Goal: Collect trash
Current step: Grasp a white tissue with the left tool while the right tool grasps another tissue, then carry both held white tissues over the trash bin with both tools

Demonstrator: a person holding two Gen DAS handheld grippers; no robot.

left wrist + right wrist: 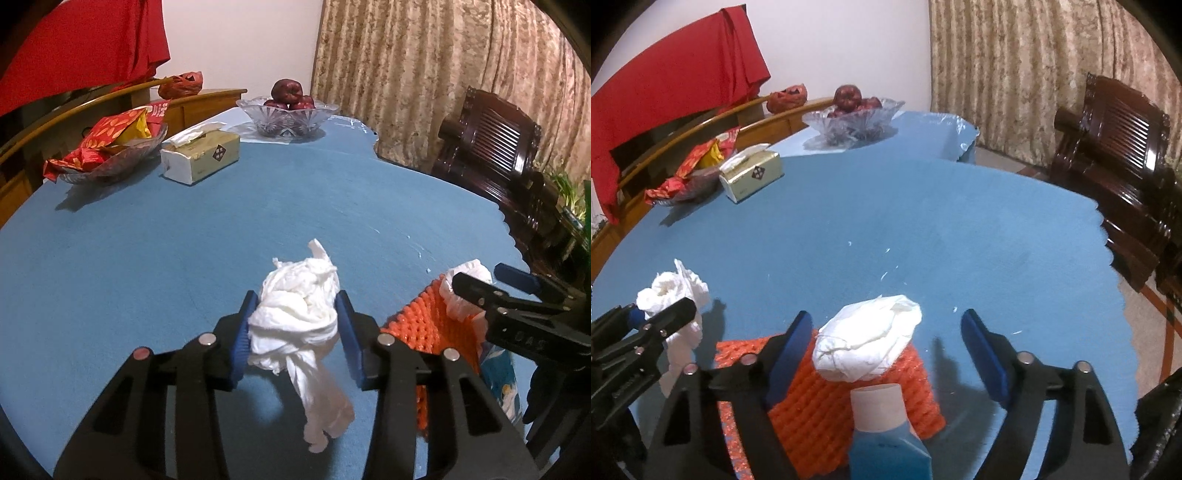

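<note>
We see the left gripper (297, 332) clenched on a crumpled white tissue (295, 317) above the blue table (184, 240), a loose tail of it hanging toward 6 o'clock. Our right gripper (882, 350) stands released, its blue pads wide apart around a second tissue wad (868, 343) lying on an orange foam net (812, 406). At 6 o'clock a blue carton (886, 439) is cut off by the frame edge.

Black left tool (298, 334), blue pads (347, 332), silver rivets (386, 339)
</note>
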